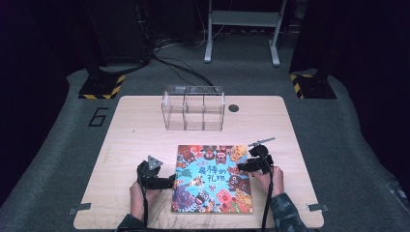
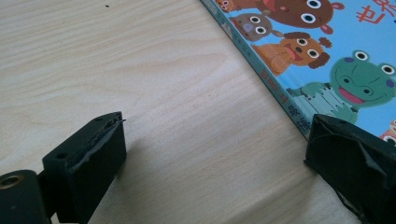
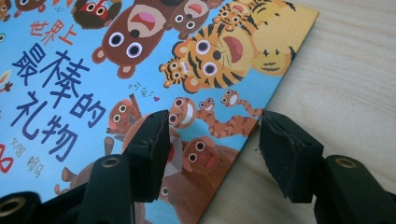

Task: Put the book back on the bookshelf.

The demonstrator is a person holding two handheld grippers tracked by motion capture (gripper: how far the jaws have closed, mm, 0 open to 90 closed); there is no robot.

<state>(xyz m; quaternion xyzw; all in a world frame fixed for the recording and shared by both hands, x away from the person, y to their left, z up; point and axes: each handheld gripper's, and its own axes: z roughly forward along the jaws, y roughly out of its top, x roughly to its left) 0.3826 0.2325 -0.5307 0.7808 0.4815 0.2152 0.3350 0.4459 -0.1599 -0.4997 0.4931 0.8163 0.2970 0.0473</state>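
A children's picture book (image 1: 212, 178) with a blue cover of cartoon animals lies flat and closed on the wooden table (image 1: 130, 130), near the front edge. My left gripper (image 1: 167, 181) rests on the table at the book's left edge, jaws wide open; in the left gripper view its right jaw sits by the book's spine (image 2: 280, 93) and nothing is between them (image 2: 215, 158). My right gripper (image 1: 244, 166) is at the book's right edge. In the right gripper view it (image 3: 212, 140) is open, one jaw over the cover (image 3: 93, 70), the other over the bare table beside the book's edge.
A clear plastic box (image 1: 193, 107) with compartments stands at the back middle of the table. A dark round hole (image 1: 234, 108) lies to its right. Bare wood spreads left of the book and around the box. Cables and a white frame (image 1: 241, 29) sit on the floor beyond.
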